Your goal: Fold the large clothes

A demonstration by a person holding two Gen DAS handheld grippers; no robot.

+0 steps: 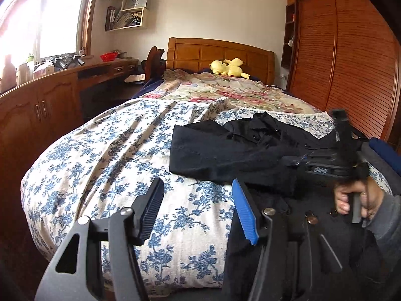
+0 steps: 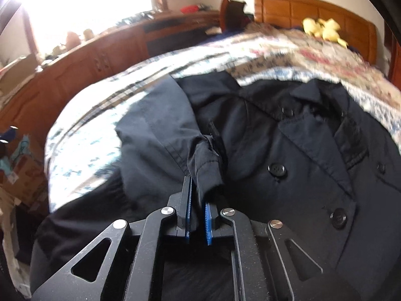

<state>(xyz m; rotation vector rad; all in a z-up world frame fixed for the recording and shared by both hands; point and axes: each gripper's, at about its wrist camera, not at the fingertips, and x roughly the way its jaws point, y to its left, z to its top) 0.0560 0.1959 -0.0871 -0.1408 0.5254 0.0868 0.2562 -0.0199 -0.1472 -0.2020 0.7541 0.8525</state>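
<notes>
With the right gripper [image 2: 198, 210] clamped on just a thin pinch of the dark navy buttoned coat [image 2: 288, 150] on the near floral-quilted bed [image 1: 112, 150], and the left gripper [image 1: 198, 208] open and empty, the fabric may slip free.

We see the left gripper [image 1: 198, 208] with its jaws apart, nothing between them, hovering over the blue-floral bedspread [image 1: 105, 155] at the foot of the bed. Its blue-padded finger [image 1: 244, 215] sits at the edge of the black coat [image 1: 225, 150], which lies partly folded on the bed. At right, a hand [image 1: 356, 198] grips the right gripper [image 1: 335, 160] over the coat; its jaws aren't readable here. Yellow plush toy [image 1: 228, 67] by the wooden headboard [image 1: 220, 52].
</notes>
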